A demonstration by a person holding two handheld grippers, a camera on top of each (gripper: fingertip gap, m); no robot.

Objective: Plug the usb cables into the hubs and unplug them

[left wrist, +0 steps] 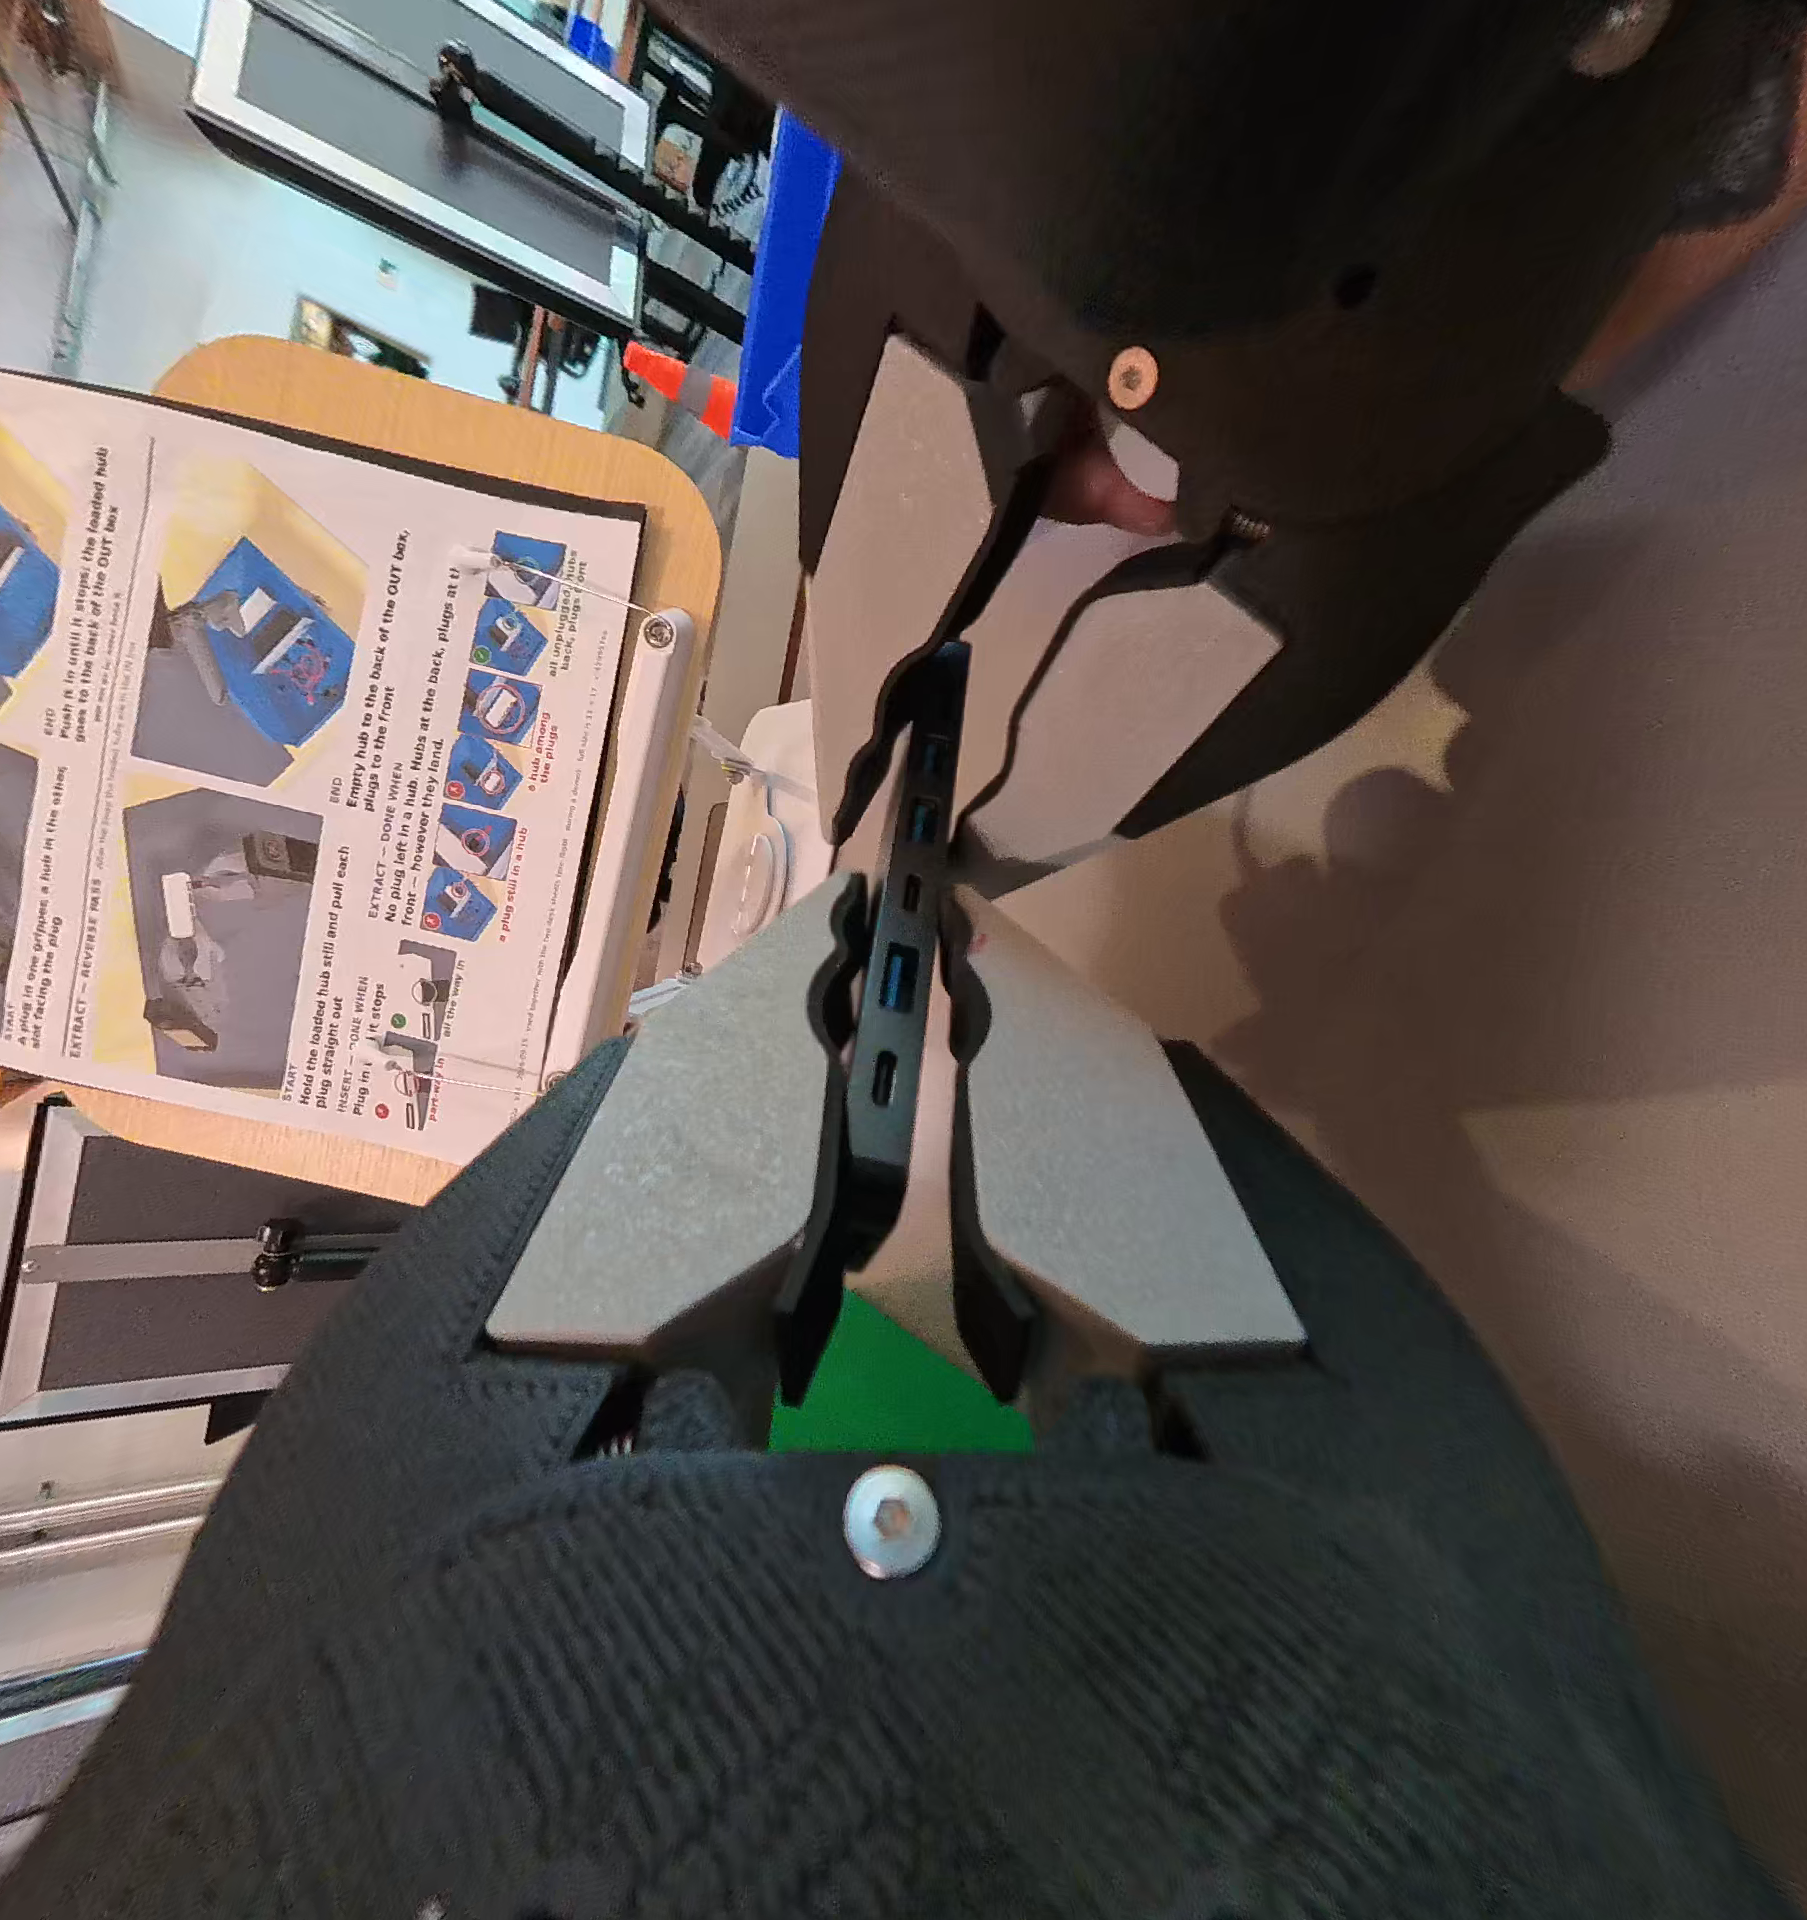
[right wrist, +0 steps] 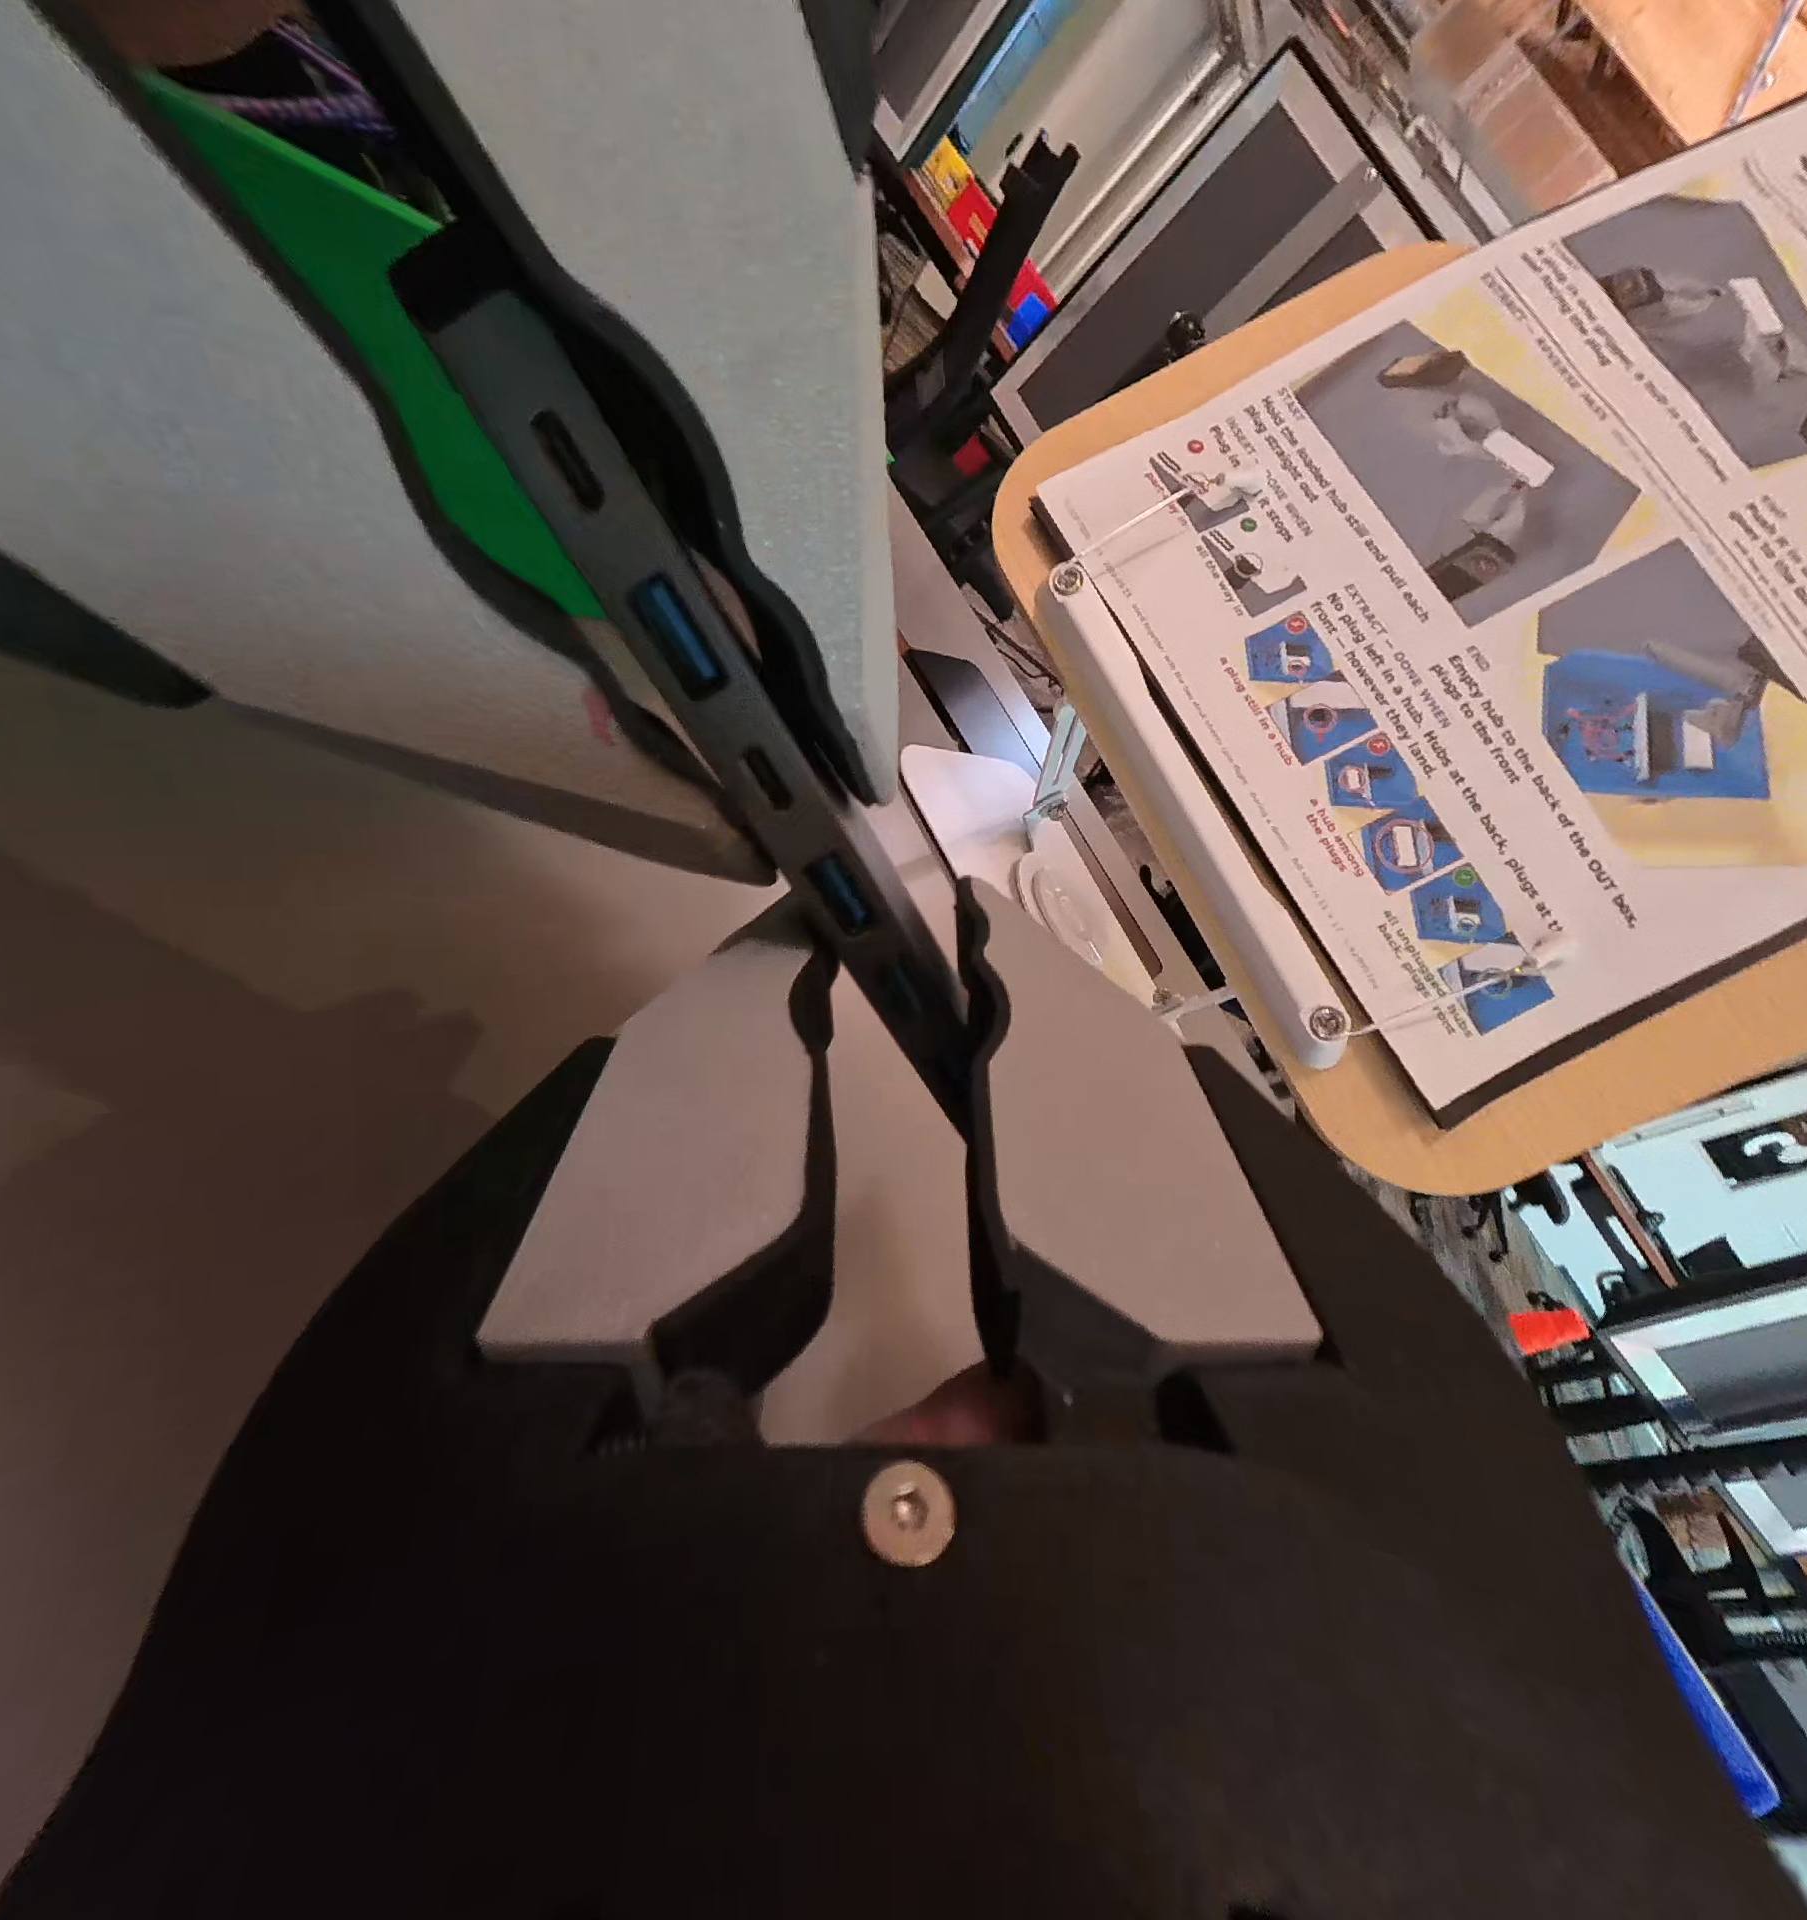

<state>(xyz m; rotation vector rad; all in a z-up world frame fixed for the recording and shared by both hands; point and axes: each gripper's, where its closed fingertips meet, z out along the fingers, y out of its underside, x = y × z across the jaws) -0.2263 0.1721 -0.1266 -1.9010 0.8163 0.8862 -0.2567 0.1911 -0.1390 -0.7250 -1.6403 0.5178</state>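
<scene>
Both grippers clamp one dark hub [left wrist: 899, 997] held in the air between them: the left gripper [left wrist: 899, 966] closed on its near end, the right gripper [right wrist: 894, 997] closed on the far end. Every visible port is empty; no cable shows, so plugging seems either finished or not begun.

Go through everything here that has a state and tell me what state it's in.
Hub: held edge-on off the table by both tools, all visible ports empty.
Left tool: shut on the hub.
Right tool: shut on the hub's other end.
Instruction sheet: pinned flat on a tilted wooden stand.
</scene>
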